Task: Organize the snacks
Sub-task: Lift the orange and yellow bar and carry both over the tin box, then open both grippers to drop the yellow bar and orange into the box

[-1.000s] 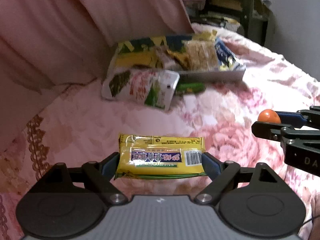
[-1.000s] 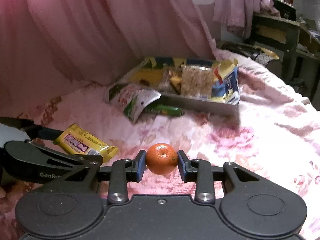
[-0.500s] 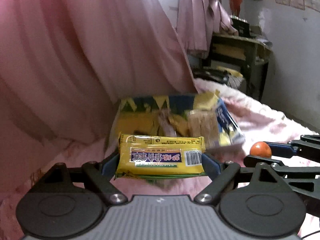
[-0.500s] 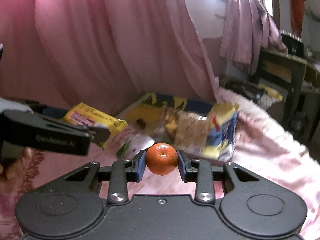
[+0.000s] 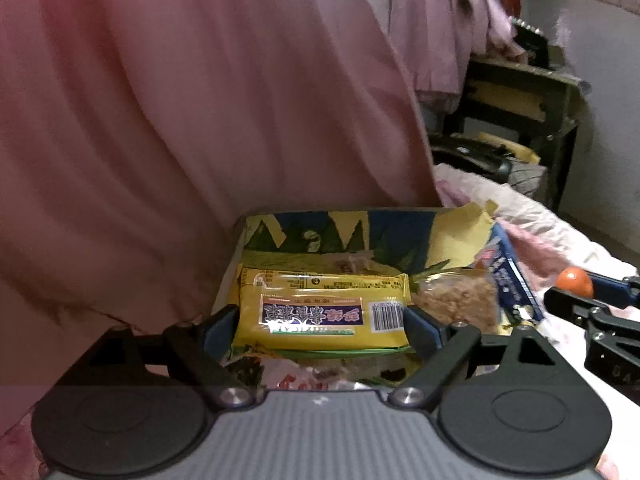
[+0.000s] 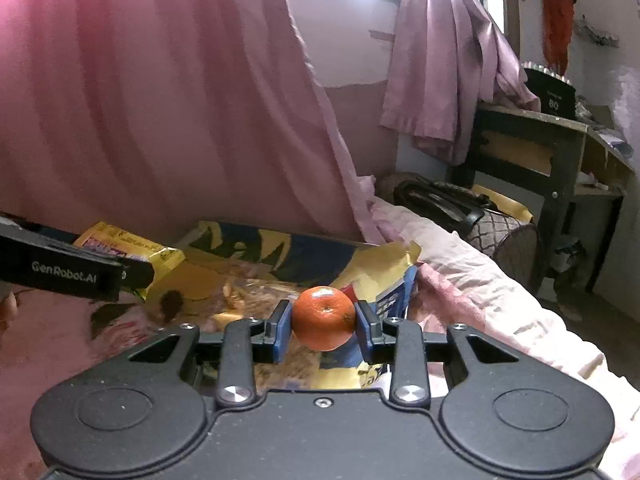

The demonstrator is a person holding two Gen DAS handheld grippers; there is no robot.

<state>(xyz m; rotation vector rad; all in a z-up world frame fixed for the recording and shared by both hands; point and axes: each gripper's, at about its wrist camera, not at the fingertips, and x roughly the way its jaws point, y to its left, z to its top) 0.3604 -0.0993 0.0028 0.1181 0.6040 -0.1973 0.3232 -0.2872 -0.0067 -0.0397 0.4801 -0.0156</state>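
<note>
Both grippers have advanced over the snack box [image 5: 304, 224]: left gripper [image 5: 322, 322] clamps the yellow packet [image 5: 320, 304], right gripper [image 6: 322, 320] clamps the orange [image 6: 323, 318], at frame centre, indicating imminent placement.

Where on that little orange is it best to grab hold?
Across its widest middle, fingers closing from either side, as the right gripper holds the orange now. It is round and smooth, so the pads sitting opposite each other at its widest should keep it from slipping.

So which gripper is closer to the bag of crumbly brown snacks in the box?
Left. The left gripper hangs just beside the crumbly snack bag, over the box. The right gripper is farther right, past the box's edge.
</note>
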